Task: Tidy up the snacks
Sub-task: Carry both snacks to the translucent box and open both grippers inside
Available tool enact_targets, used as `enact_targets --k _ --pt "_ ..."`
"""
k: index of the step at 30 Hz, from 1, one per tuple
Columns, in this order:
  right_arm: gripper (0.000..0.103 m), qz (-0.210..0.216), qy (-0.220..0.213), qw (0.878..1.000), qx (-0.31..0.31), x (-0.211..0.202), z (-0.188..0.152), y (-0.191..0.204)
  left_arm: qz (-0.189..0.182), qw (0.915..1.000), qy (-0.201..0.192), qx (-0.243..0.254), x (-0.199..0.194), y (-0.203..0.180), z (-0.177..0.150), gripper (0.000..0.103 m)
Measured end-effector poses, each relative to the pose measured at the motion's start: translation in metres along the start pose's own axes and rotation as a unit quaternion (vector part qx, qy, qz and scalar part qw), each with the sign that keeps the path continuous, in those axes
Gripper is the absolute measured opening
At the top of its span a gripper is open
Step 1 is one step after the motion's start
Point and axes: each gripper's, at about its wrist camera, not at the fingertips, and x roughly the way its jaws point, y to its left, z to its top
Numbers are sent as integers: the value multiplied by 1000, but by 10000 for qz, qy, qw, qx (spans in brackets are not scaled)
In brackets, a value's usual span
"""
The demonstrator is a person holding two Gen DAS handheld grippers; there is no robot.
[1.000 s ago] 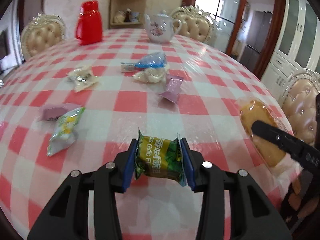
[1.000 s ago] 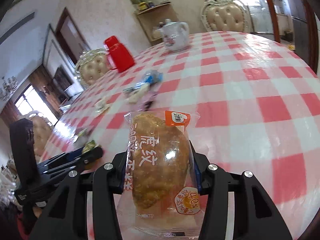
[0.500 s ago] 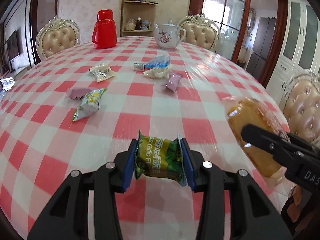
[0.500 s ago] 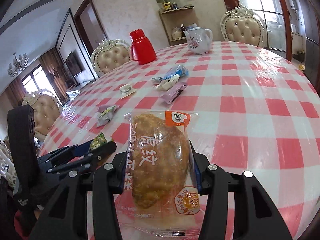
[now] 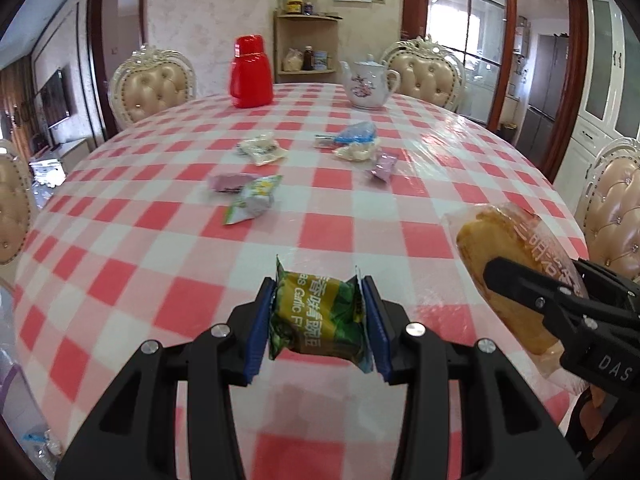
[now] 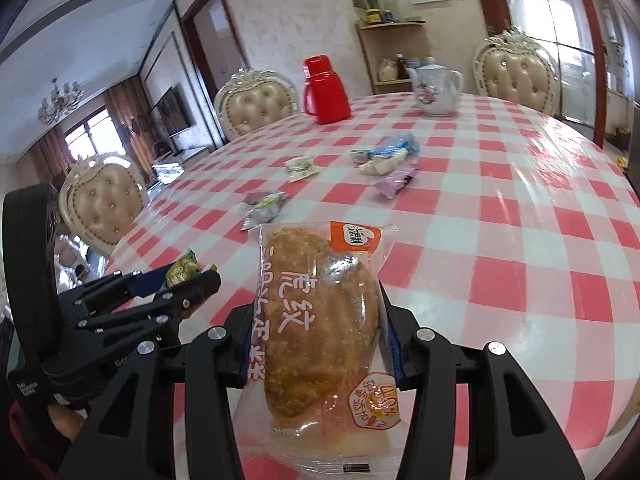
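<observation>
My left gripper [image 5: 320, 320] is shut on a green garlic snack packet [image 5: 318, 320], held above the near edge of the red-checked table [image 5: 360, 220]. My right gripper [image 6: 318, 332] is shut on a clear-wrapped bread cake [image 6: 320, 332]; in the left wrist view that cake [image 5: 504, 264] hangs at the right, gripped by black fingers [image 5: 520, 284]. The left gripper [image 6: 180, 276] with the green packet [image 6: 182, 270] shows at the left of the right wrist view. Loose on the table lie a green-white packet [image 5: 254, 198], a purple packet [image 5: 228, 182], a cream packet [image 5: 262, 148], a blue packet [image 5: 356, 134] and a lilac packet [image 5: 384, 166].
A red thermos jug [image 5: 250, 72] and a white floral teapot [image 5: 368, 84] stand at the far side of the table. Padded cream chairs [image 5: 154, 88] ring the table. A corner shelf [image 5: 308, 44] stands behind. A plastic bag [image 5: 16, 400] shows at the lower left.
Both grippers have drawn back toward the table's near edge and risen a little, each keeping its snack. The loose packets, thermos and teapot now look farther away.
</observation>
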Motion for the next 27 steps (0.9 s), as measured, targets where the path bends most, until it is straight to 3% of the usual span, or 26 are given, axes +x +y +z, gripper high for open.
enact_targets --k 16,27 --pt "48 685 252 9928 -950 1 -20 100 519 9981 -110 -298 -74 74 -41 43" --pt "48 1175 454 9755 -1802 6 -41 180 878 9948 105 -507 -101 139 -75 43"
